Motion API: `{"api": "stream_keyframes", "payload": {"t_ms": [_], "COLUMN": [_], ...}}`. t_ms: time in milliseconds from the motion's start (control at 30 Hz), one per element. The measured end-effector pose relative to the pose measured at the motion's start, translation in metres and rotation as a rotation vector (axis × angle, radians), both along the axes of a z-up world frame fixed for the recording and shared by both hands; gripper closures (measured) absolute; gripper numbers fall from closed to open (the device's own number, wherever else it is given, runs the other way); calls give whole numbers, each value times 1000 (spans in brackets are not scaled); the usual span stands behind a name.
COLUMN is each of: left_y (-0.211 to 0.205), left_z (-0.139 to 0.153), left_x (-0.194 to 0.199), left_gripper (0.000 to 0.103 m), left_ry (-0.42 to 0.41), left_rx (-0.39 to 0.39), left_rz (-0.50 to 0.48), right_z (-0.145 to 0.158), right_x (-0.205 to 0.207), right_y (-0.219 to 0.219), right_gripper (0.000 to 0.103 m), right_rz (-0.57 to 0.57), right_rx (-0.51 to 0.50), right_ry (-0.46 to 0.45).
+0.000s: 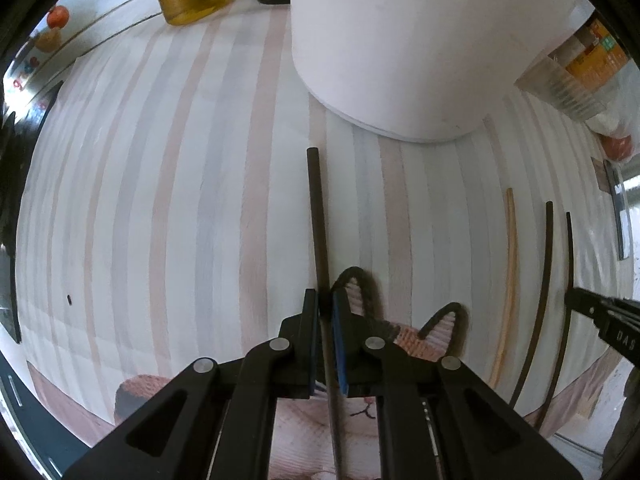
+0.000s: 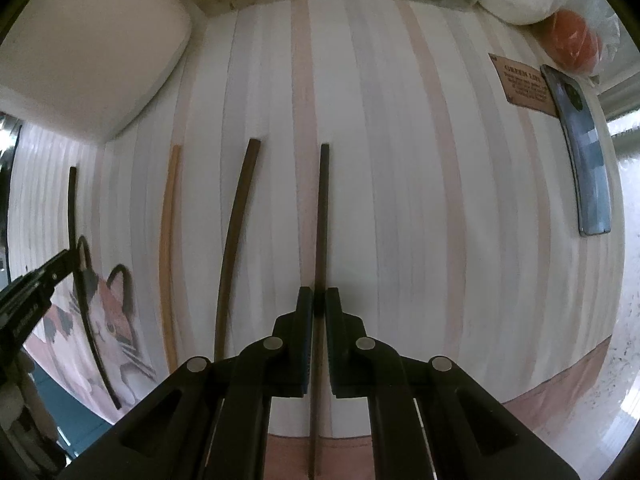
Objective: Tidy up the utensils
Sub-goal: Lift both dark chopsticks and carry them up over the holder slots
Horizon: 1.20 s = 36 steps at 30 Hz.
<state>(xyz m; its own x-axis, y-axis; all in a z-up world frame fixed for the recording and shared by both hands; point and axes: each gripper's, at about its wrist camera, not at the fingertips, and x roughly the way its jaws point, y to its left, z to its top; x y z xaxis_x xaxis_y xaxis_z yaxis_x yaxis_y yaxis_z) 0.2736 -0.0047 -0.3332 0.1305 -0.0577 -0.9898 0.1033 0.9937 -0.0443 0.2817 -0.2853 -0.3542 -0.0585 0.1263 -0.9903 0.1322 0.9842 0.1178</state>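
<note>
Here, in the left wrist view, your left gripper [image 1: 326, 300] pinches a dark chopstick [image 1: 316, 208] lying on the striped board [image 1: 180, 200], near the white container [image 1: 400, 40]. In the right wrist view, your right gripper [image 2: 319, 302] seems clamped on another dark chopstick [image 2: 322, 208], beside a brown stick [image 2: 236, 220] and a pale one [image 2: 168, 240]. You look mid-pairing, so next, probably, bring the two held sticks together.

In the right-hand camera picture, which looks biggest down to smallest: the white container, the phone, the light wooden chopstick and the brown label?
1. white container, though it sits close and is cut off
2. phone
3. light wooden chopstick, long but thin, so close to the phone
4. brown label
</note>
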Motion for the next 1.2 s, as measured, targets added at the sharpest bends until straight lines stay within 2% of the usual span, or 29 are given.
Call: {"api": "stream_keyframes", "payload": {"t_ms": [167,333,433,500,600,900,1100,1200], "left_y": [0,-19,-22,-21,-19,-26,-30,-33], "left_z": [0,3,7,16,34,85,110,122], "left_x": [-1,-9,-13,-19,-24,-50,-58,-59], "left_gripper": [97,99,99,99,99,99,99,99], "left_ry": [-8,-20,-39,-56,-85,-170,-223,-257], "left_rx": [8,36,40,34,17,-39,-65,-76], "left_rz": [-8,-17,-12,-17,-22,-53,-67,-73], "right_z": [0,9,10,15,25,67,95,108], "right_x": [16,1,-9,-27,-41,-72,-85,-72], "right_y": [4,24,24,19,9,1,10,20], "right_gripper": [96,97,97,98,98,98,98,98], "right_rz": [4,8,-26,-69,-89,-97,-98,-102], "right_rx": [-28,-46,-15,28,41,80,84,85], "right_ry": [-12,-38,-69,-86,-135,-256,-350,-399]}}
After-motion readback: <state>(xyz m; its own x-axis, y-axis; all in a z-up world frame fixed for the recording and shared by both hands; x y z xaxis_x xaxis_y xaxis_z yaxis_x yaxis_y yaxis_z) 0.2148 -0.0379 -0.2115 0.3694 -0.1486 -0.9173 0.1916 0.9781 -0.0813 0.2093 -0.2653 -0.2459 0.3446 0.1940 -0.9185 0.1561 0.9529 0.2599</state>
